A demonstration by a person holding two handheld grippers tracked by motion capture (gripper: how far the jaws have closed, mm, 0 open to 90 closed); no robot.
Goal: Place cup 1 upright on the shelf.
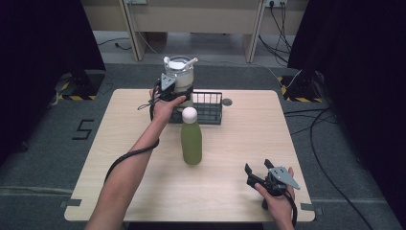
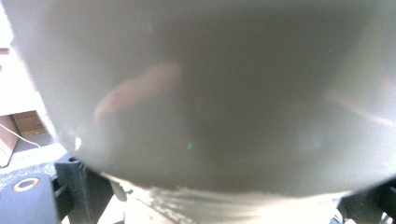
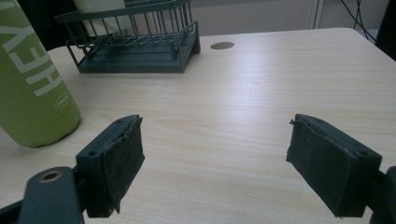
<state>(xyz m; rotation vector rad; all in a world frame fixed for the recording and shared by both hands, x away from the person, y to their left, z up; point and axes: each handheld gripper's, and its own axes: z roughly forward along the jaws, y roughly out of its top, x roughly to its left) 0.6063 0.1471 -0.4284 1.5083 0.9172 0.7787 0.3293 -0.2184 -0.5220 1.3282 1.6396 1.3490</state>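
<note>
1. Left gripper [image 1: 179, 93] clamps the pale jug [image 1: 180, 76], held above the dark wire rack [image 1: 210, 111] at the table's far side.
2. Right gripper [image 3: 215, 163] rests near the front edge, jaws spread wide.
3. Green bottle [image 1: 191, 139] stands mid-table [image 1: 249, 143].

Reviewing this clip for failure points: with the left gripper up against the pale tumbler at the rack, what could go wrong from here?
1. The left gripper meets the tall pale tumbler low on its body, so it may tip when lifted; whether the jaws are closed is unclear.
2. The tumbler stands at the wire rack; its base could catch on the rail.
3. The green bottle stands upright just in front; a pull back could knock it over. The right gripper is open and far away.
</note>
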